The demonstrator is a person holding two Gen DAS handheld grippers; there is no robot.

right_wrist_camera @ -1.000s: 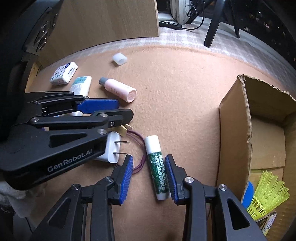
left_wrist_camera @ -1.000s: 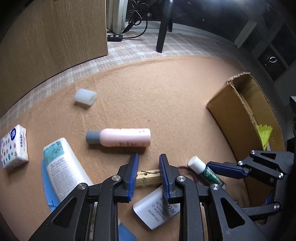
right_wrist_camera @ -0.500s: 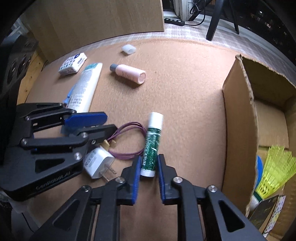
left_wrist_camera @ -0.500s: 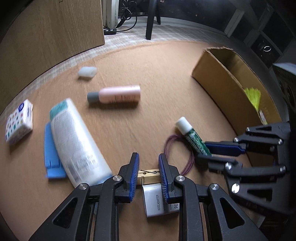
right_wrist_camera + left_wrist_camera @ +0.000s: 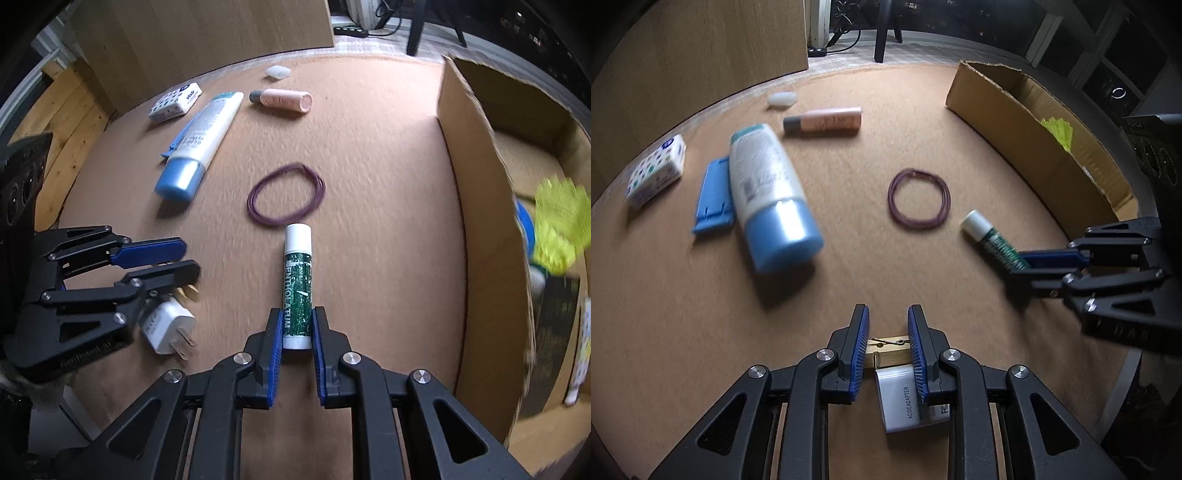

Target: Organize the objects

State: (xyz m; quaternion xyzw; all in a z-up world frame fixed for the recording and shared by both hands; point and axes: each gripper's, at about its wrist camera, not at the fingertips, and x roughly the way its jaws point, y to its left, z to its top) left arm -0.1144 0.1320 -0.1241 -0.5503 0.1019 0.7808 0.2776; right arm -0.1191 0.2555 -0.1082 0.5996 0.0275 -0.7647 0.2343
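My right claw (image 5: pixel 297 332) grips the balm stick (image 5: pixel 297 284) left of the box (image 5: pixel 476 206); my left claw (image 5: pixel 888 338) pinches the clothespin (image 5: pixel 888 350). The end-held stick could pivot loose while swinging boxward.

The left gripper (image 5: pixel 888 341) covers the peg's (image 5: pixel 886 349) ends and part of the adapter (image 5: pixel 910 402). Inside the box (image 5: pixel 476 206), the shuttlecock (image 5: pixel 559 225) is blurred, and the items below it are too smeared to name
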